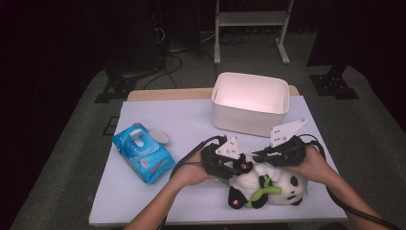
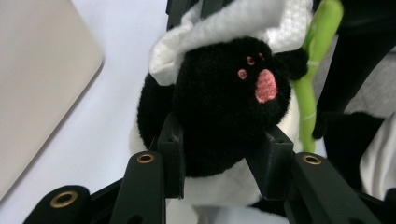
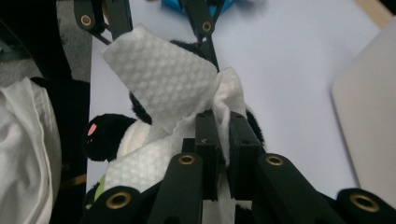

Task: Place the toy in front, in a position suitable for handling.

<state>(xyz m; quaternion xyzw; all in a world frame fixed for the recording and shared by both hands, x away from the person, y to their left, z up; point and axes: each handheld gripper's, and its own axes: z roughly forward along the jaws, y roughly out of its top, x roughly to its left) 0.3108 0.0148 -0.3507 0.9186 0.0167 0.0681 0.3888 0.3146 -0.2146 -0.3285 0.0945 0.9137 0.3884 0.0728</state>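
Two grippers are seen in the high view, the left gripper (image 1: 238,166) and right gripper (image 1: 257,158) brought together over a plush panda (image 1: 268,187) laid near the table's (image 1: 191,120) front edge, before a white bin (image 1: 250,103) and beside a blue wipes pack (image 1: 142,152). From the left gripper view, the panda's black paw (image 2: 224,107) is shown clamped between the jaws. From the right gripper view, a white wipe (image 3: 163,84) is pinched by nearly closed jaws and draped over the panda.

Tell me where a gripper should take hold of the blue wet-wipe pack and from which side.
Grip the blue wet-wipe pack across its narrow width, coming straight down from above. It lies flat and slanted on the table, so its long edges are free; keep off the open flap at its far end.
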